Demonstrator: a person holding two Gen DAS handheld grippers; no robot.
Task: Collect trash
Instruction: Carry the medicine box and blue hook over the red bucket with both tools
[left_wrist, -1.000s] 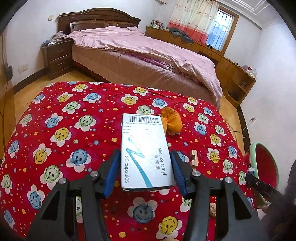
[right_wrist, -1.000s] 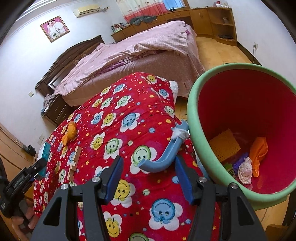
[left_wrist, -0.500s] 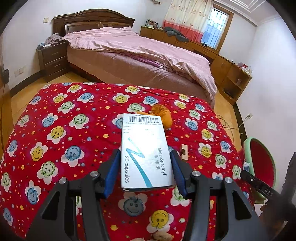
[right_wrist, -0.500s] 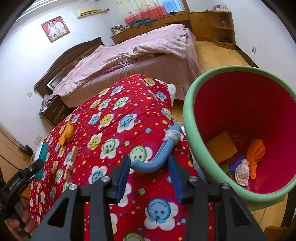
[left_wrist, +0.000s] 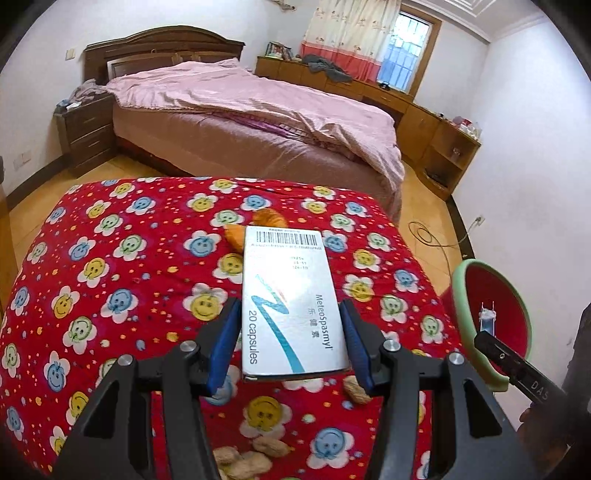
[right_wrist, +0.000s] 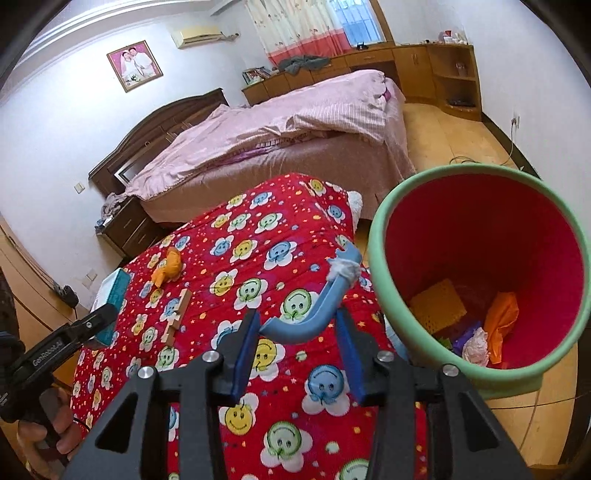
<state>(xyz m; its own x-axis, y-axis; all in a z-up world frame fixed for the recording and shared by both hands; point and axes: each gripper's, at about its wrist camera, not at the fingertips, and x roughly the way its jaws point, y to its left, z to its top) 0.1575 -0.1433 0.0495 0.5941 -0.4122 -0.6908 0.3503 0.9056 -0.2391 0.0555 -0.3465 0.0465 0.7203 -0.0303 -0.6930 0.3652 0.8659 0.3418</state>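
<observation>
My left gripper (left_wrist: 290, 341) is shut on a white medicine box (left_wrist: 290, 295) marked "20 capsules" and holds it above the red smiley-face cloth (left_wrist: 122, 280). My right gripper (right_wrist: 297, 350) is shut on a curved blue plastic piece (right_wrist: 321, 302) with white wrapping near its tip, lifted beside the bin. The green-rimmed red bin (right_wrist: 384, 266) stands right of the table and holds yellow, orange and purple scraps. It also shows in the left wrist view (left_wrist: 460, 314).
An orange crumpled wrapper (right_wrist: 168, 267) and a wooden piece (right_wrist: 177, 319) lie on the cloth. Several peanut shells (left_wrist: 243, 458) lie near the front edge. A bed (left_wrist: 258, 125) stands beyond the table; a cable (left_wrist: 432, 236) lies on the floor.
My left gripper has lifted and drawn back with the box. My right gripper has closed on the blue piece and raised it toward the bin.
</observation>
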